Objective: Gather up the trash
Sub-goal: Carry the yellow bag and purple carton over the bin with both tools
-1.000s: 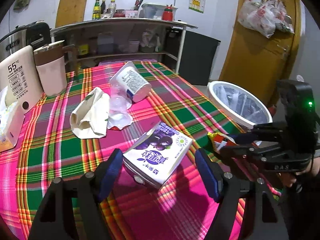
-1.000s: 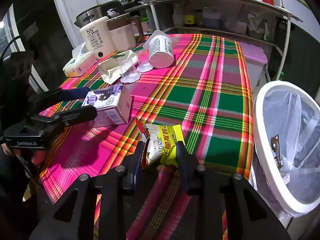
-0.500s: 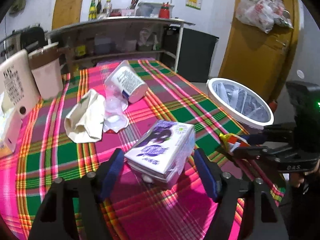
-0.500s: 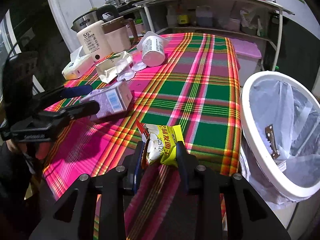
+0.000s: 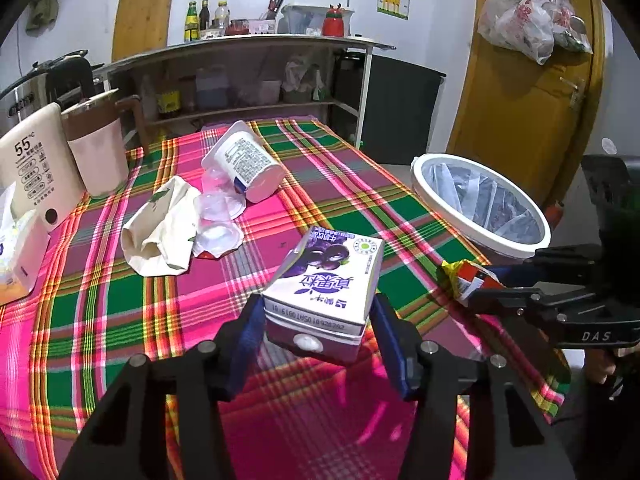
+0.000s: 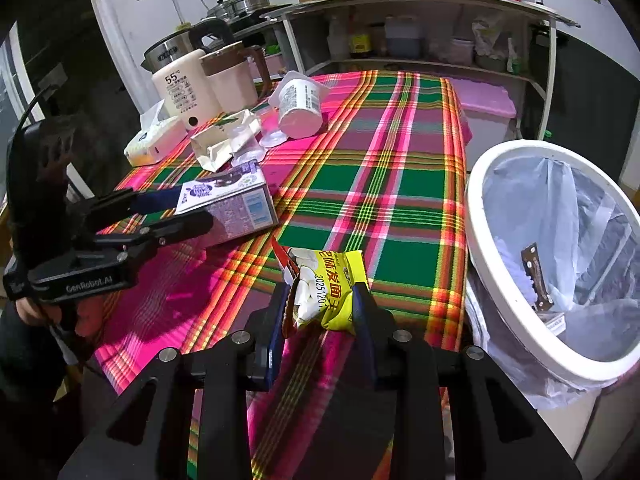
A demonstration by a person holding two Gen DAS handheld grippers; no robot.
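A purple-and-white milk carton [image 5: 328, 264] sits between the fingers of my left gripper [image 5: 318, 320]. Its jaws are closing, both blue pads touch the carton's sides, and its near end is tipped up off the plaid tablecloth. From the right wrist view the same carton [image 6: 240, 200] shows in the left gripper [image 6: 192, 210]. My right gripper [image 6: 322, 296] is shut on a yellow snack packet [image 6: 332, 280], held above the table's edge. The packet [image 5: 464, 276] and right gripper [image 5: 480, 286] also show at the right of the left wrist view. A white-rimmed trash bin [image 6: 478, 240] with a clear liner stands beside the table.
Farther back on the table lie a tipped white tub [image 5: 248, 160], clear plastic cups [image 5: 218, 208] and a crumpled cream paper bag [image 5: 160, 232]. A cream kettle [image 5: 36, 168], a pink jug [image 5: 96, 152] and a tissue pack [image 5: 16, 248] stand at the left. A shelf unit is behind.
The left jaws have narrowed from wide apart onto the carton, which has turned and tipped up at its near end. The right gripper keeps the packet and has barely shifted.
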